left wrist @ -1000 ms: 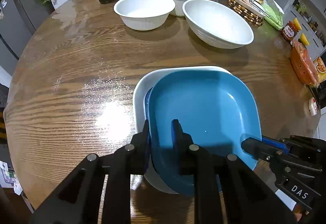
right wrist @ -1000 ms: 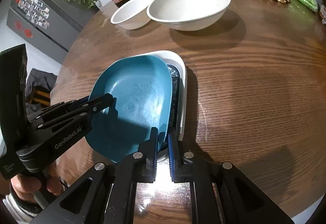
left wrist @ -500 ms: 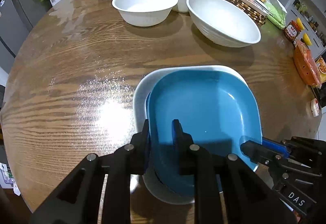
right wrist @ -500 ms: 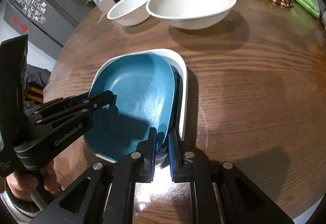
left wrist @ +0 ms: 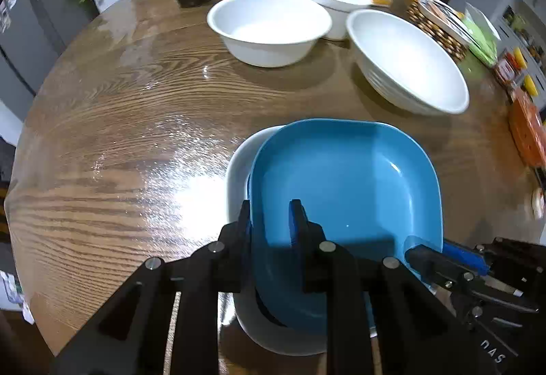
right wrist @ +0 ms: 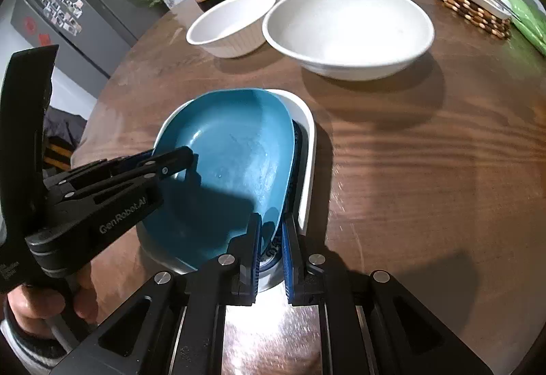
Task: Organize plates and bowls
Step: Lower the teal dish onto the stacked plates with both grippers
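Round wooden counter (left wrist: 112, 142), bowls at frame top. Your blue plate (left wrist: 344, 190) sits lower centre, nested on the white plate (left wrist: 239, 170); left gripper (left wrist: 269, 221) and right gripper (right wrist: 271, 238) each pinch its rim, steadying both sides.

Blue square plate (left wrist: 344, 183) tilted atop white plate (left wrist: 237, 166), three empty white bowls (left wrist: 269, 26) behind
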`<control>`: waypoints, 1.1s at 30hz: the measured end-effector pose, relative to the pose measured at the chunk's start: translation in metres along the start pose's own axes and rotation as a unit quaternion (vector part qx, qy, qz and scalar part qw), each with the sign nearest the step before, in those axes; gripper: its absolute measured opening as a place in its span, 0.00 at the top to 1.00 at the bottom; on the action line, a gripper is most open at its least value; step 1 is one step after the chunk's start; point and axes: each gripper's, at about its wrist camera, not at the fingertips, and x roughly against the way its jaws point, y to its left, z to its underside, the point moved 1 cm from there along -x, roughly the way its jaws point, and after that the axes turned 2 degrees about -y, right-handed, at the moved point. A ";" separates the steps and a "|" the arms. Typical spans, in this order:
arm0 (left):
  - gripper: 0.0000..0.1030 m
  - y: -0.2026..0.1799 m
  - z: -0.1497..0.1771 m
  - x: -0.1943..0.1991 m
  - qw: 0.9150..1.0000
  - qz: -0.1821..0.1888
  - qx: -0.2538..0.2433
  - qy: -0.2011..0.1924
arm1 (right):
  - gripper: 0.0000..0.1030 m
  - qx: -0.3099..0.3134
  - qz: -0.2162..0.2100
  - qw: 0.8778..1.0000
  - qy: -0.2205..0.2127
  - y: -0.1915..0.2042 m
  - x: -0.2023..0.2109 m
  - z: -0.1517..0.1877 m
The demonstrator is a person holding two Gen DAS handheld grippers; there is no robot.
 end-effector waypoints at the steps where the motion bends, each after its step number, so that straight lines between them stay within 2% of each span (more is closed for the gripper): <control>1: 0.80 0.003 -0.002 0.000 1.000 0.002 0.008 0.002 | 0.89 0.000 -0.002 1.000 0.002 0.000 0.000 0.001; 8: 0.81 0.003 0.005 0.003 1.000 -0.003 0.005 0.001 | 0.89 -0.003 -0.006 1.000 0.004 -0.004 0.003 0.005; 25: 0.81 0.003 0.010 0.009 1.000 -0.006 0.006 0.002 | 0.89 0.006 0.020 1.000 -0.011 0.011 0.009 -0.002; 33: 0.75 0.000 0.011 0.012 1.000 -0.012 -0.002 -0.006 | 0.89 0.005 0.020 1.000 -0.010 0.013 0.009 -0.001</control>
